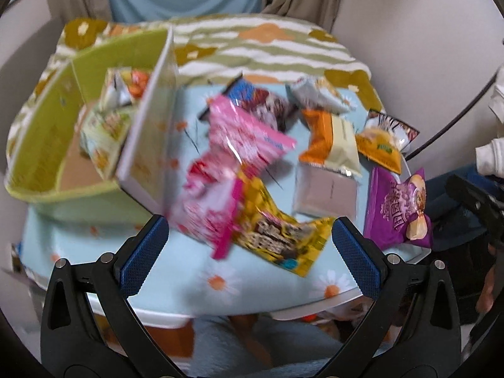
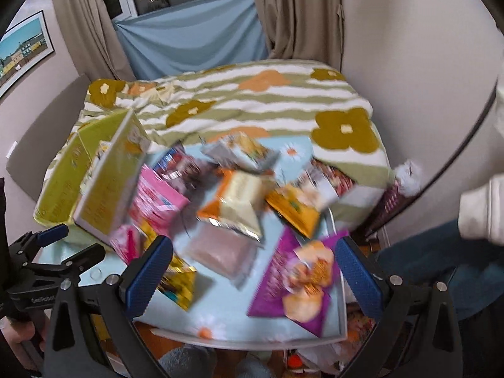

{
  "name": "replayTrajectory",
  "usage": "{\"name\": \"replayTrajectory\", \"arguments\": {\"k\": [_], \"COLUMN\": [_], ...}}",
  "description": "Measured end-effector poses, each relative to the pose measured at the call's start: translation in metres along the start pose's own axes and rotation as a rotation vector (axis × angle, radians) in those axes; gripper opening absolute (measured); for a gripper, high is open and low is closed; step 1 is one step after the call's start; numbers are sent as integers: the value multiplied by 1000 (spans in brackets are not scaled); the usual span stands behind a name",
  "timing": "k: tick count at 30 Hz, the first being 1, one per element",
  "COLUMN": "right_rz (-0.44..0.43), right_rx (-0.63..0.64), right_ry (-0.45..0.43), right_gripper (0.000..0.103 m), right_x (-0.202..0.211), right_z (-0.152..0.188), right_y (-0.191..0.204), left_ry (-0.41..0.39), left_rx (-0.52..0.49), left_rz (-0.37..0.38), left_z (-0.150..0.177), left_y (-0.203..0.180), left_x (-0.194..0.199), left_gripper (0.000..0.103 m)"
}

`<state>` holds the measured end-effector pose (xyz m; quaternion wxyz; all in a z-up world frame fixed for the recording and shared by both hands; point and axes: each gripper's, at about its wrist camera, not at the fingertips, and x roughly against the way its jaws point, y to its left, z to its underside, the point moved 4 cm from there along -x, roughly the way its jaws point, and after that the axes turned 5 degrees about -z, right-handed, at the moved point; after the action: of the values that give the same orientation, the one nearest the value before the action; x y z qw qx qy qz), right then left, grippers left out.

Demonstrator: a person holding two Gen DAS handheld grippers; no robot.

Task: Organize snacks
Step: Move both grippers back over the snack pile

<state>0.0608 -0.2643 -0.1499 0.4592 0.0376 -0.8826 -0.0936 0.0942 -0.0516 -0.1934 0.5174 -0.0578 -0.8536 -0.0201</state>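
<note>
Several snack packets lie scattered on a light-blue daisy tablecloth (image 1: 217, 283). A pink packet (image 1: 233, 151) and a yellow packet (image 1: 280, 239) lie just ahead of my left gripper (image 1: 249, 252), which is open and empty above the near table edge. A purple packet (image 1: 397, 211) lies at the right; it also shows in the right wrist view (image 2: 296, 280) between the fingers of my right gripper (image 2: 252, 274), which is open and empty. An orange-and-cream packet (image 2: 236, 201) and a pale pink packet (image 2: 220, 252) lie mid-table. A green box (image 1: 41, 145) at the left holds a few packets.
A white-and-green box flap (image 1: 151, 129) stands upright beside the pile. A striped flowered blanket (image 2: 283, 104) covers the surface behind the table. Curtains and a blue cloth hang at the back. The left gripper shows at the right view's left edge (image 2: 47, 252).
</note>
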Motion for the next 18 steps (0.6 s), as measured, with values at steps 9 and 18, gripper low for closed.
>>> {"name": "replayTrajectory", "arguments": {"k": [9, 18], "right_rz": [-47, -68], "right_rx": [-68, -77], "right_ry": [37, 79], "right_gripper": [103, 103], "right_x": [-25, -53], "right_z": [34, 50], "right_y": [-37, -52], "left_ry": [93, 139], "left_rx": [207, 247], "left_rz": [-42, -49], "left_z": [18, 29], "left_y": [-4, -20], "left_x": [-58, -94], "left_gripper": [103, 92]}}
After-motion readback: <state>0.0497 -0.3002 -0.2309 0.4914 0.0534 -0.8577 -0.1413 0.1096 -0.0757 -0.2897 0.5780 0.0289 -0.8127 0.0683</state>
